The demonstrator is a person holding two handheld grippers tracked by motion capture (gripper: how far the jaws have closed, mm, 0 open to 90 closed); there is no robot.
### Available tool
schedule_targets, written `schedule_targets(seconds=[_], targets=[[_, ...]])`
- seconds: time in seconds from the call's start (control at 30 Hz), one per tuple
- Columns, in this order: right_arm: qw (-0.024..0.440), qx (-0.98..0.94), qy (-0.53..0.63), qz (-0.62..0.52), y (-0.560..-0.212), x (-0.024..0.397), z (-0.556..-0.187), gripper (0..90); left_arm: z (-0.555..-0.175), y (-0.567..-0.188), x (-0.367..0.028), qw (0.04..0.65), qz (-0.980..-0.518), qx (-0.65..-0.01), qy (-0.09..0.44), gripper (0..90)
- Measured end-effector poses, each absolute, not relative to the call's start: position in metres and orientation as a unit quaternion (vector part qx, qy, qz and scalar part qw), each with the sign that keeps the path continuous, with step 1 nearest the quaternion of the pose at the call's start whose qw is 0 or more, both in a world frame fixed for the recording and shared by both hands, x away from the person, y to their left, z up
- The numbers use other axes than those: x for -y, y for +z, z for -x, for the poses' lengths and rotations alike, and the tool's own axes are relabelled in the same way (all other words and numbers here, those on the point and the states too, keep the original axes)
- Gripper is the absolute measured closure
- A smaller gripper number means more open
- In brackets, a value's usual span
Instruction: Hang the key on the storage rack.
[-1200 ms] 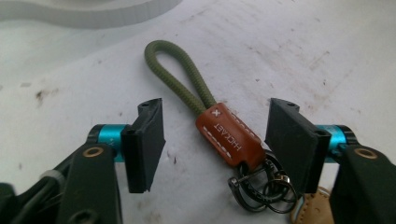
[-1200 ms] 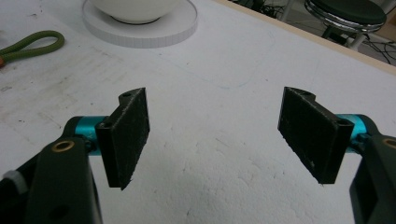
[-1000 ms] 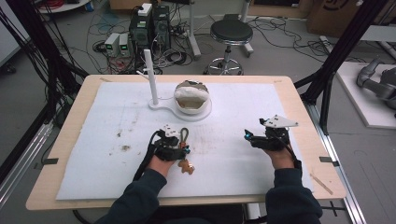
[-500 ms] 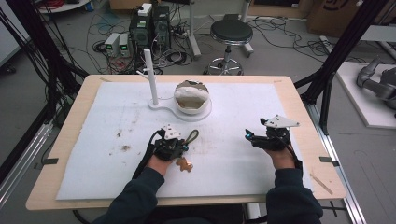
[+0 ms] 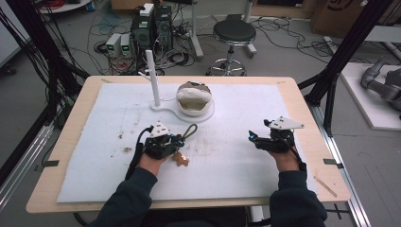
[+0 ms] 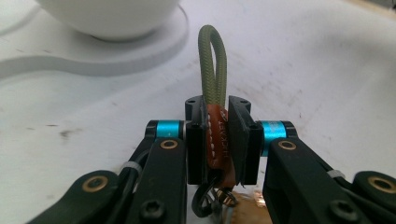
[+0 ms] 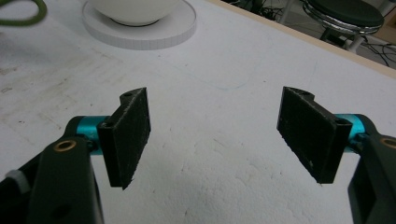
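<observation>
While the left gripper [image 6: 216,140] clamps the keychain [image 6: 219,140] by its stiff leather tab, the soft cord loop [image 6: 213,60] flops, the right gripper [image 7: 219,135] gaping.

A white bowl [image 5: 195,98] sits beside an upright white post [image 5: 153,78]; a stool [image 5: 232,34] stands beyond.

Bowl [image 5: 195,98] right of post [image 5: 153,78]

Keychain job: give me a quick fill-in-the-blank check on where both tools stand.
1. The left tool is shut on the keychain's brown ____ tab.
2. The green cord loop points toward the white ____.
3. The right tool's jaws stand ____.

Missing words: leather; bowl; open
</observation>
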State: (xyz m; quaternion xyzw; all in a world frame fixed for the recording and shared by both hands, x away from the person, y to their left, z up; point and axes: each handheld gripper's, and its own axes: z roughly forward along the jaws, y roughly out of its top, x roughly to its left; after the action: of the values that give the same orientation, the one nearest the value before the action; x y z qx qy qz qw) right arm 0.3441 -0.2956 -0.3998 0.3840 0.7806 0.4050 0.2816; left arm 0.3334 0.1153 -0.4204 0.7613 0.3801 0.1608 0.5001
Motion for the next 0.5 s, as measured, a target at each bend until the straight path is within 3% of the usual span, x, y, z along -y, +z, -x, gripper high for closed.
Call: schedule_targets(seconds=[0.5], targets=[[0.282,-0.781,0.407,-0.381,-0.399,0.293,-0.345,26.1,-0.338,-0.362,-0.201,0.598,-0.667,-0.398,0.197,77.9]])
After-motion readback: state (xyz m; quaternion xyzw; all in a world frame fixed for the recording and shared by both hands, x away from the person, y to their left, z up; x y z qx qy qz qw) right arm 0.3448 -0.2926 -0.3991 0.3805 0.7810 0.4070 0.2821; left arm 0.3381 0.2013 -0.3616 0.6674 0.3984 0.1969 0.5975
